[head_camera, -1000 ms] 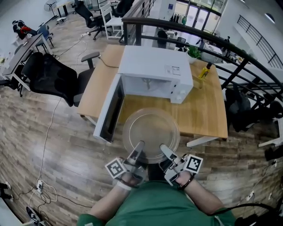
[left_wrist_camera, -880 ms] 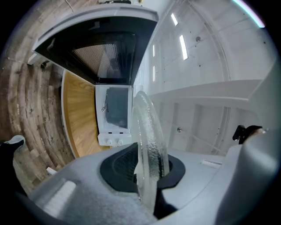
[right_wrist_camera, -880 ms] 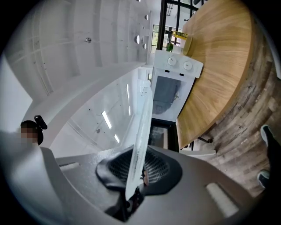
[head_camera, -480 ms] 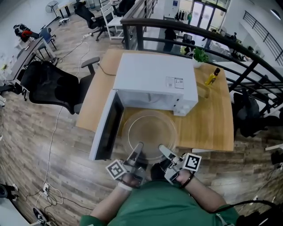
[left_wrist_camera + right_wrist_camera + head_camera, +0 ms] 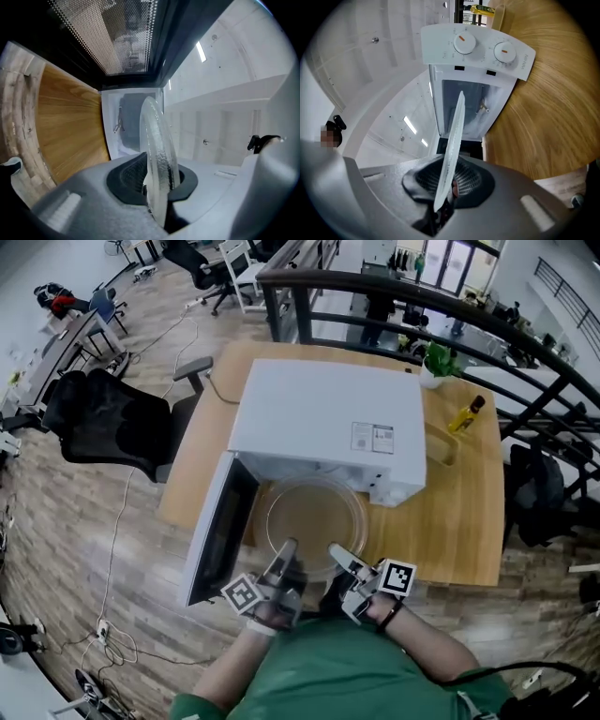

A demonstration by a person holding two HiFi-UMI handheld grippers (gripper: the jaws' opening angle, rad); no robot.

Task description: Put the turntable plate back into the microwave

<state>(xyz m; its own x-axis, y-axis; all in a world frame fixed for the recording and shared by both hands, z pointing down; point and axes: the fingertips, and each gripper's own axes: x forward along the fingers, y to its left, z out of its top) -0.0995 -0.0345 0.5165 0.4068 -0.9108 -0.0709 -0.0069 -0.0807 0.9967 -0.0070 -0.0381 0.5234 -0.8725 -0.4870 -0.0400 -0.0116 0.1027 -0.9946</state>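
Wooden table (image 5: 450, 521) under a white microwave (image 5: 323, 418), with the door (image 5: 214, 531) swung wide to the left, is what I am working over. My left gripper (image 5: 283, 557) is clenched on the near rim of the glass plate (image 5: 314, 517), and its own view shows the rim wedged between the pads. My right gripper (image 5: 337, 557) bites the same near rim just beside it, pads pressed on glass. I judge both grips sit on my side for a reason: the far edge stays free to enter first, and two holds stop the disc from tipping. The plate lies flat and level, face up, so each gripper camera sees it edge-on. Being round, it has no long axis, but the line from my grips through its centre points straight at the cavity (image 5: 466, 105). It hangs above the table, right in front of the opening, its far rim at the microwave's front edge. Whether that rim has crossed the sill, I cannot tell.
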